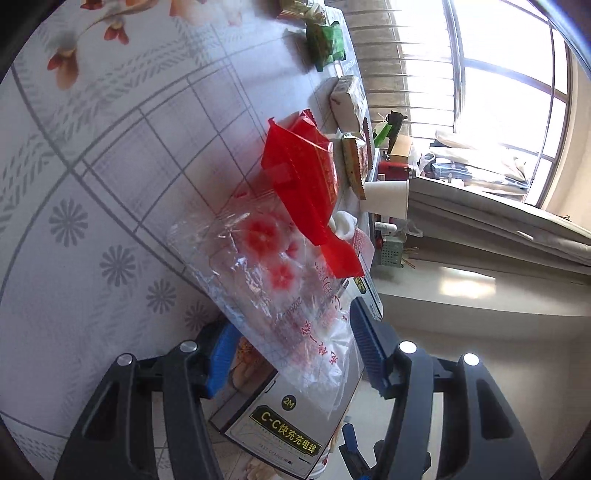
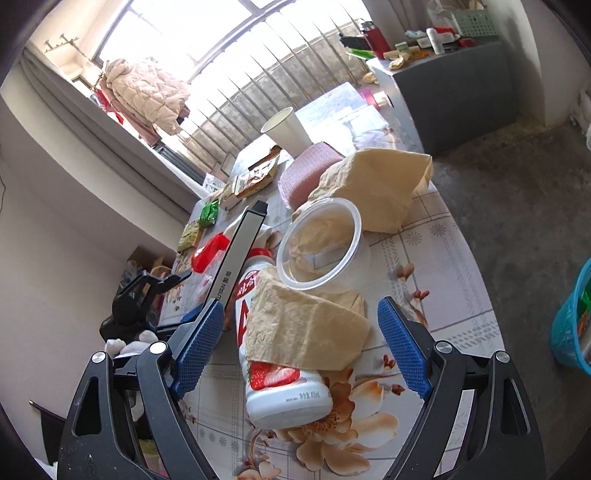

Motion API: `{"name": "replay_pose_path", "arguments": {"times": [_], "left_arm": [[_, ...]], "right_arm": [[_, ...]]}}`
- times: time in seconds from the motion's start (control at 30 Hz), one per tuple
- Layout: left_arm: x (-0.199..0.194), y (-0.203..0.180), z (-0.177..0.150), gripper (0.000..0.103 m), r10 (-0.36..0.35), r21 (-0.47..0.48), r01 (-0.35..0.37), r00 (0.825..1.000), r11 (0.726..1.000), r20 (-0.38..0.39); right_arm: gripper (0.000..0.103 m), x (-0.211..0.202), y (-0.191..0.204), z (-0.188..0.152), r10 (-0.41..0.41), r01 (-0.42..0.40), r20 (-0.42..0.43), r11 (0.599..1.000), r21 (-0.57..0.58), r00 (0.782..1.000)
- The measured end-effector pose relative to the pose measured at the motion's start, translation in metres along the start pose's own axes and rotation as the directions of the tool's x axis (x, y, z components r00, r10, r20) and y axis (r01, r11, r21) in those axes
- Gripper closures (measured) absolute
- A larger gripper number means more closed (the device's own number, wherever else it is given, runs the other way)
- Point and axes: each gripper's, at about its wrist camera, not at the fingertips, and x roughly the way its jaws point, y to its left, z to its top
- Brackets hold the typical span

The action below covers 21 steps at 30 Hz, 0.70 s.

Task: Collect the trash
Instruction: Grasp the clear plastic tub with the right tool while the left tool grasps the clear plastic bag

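floral tablecloth (image 2: 436, 251) cluttered with wrappers; bright window (image 2: 207, 33) behind.

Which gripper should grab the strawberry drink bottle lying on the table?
Right. The right gripper has open jaws on either side of the bottle; the left gripper has a clear wrapper between its jaws.

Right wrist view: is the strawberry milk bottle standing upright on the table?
No. The strawberry milk bottle lies on its side on the table, with a tan paper napkin draped across it.
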Motion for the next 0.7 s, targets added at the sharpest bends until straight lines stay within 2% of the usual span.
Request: {"name": "replay_pose_path", "arguments": {"times": [0.07, 0.3, 0.47, 0.57, 0.63, 0.7], "left_arm": [[-0.001, 0.001, 0.000, 0.050, -0.005, -0.014, 0.005, 1.000, 1.000, 0.004], [-0.010, 0.011, -0.003, 0.075, -0.024, -0.035, 0.025, 1.000, 0.999, 0.019], [-0.022, 0.012, -0.009, 0.086, -0.031, 0.000, 0.031, 0.999, 1.000, 0.041], [-0.028, 0.012, -0.014, 0.091, -0.039, 0.012, 0.039, 0.998, 0.999, 0.048], [-0.033, 0.012, -0.018, 0.093, -0.045, 0.017, 0.044, 0.998, 0.999, 0.052], [-0.036, 0.010, -0.022, 0.094, -0.050, 0.028, 0.049, 0.997, 0.998, 0.052]], "right_arm": [[0.027, 0.004, -0.006, 0.010, -0.013, 0.013, 0.002, 0.999, 0.046, 1.000], [0.043, 0.023, -0.017, 0.028, -0.117, 0.119, -0.021, 0.987, 0.106, 0.993], [0.065, 0.033, -0.021, 0.026, -0.178, 0.183, -0.055, 0.978, 0.105, 0.982], [0.086, 0.036, -0.022, 0.023, -0.184, 0.192, -0.076, 0.976, 0.108, 0.980], [0.094, 0.035, -0.022, 0.023, -0.188, 0.196, -0.080, 0.975, 0.106, 0.979], [0.097, 0.034, -0.022, 0.022, -0.188, 0.196, -0.081, 0.975, 0.110, 0.979]]}}
